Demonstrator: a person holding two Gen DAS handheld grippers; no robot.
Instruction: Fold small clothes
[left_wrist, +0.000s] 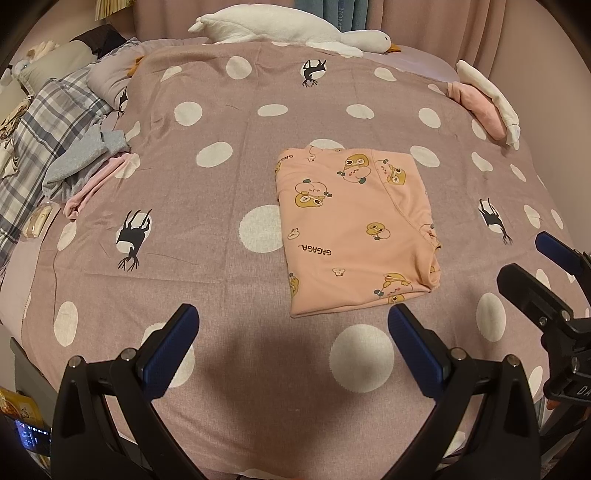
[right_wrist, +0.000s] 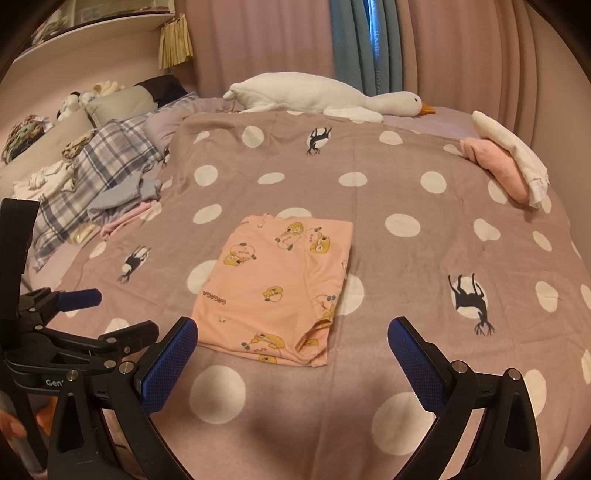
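Bedspread (left_wrist: 258, 155) with white dots carries everything I see: the folded peach garment (left_wrist: 354, 229) lies flat mid-bed, just beyond my left gripper (left_wrist: 293, 326) and right gripper (right_wrist: 291, 339), both spread wide and holding nothing. Loose clothes (left_wrist: 85, 166) heap at far left, a folded pink-and-white stack (left_wrist: 487, 103) sits far right, and a plush goose (left_wrist: 288, 29) lies along the far edge, all well apart from the garment.

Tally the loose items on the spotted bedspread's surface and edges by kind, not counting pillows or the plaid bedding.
Folded peach cartoon-print garment: 1
Folded pieces stacked at the far right edge, pink and white: 2
Unfolded pieces heaped at the left edge, grey and pink: 2
Plush goose: 1
Total: 6
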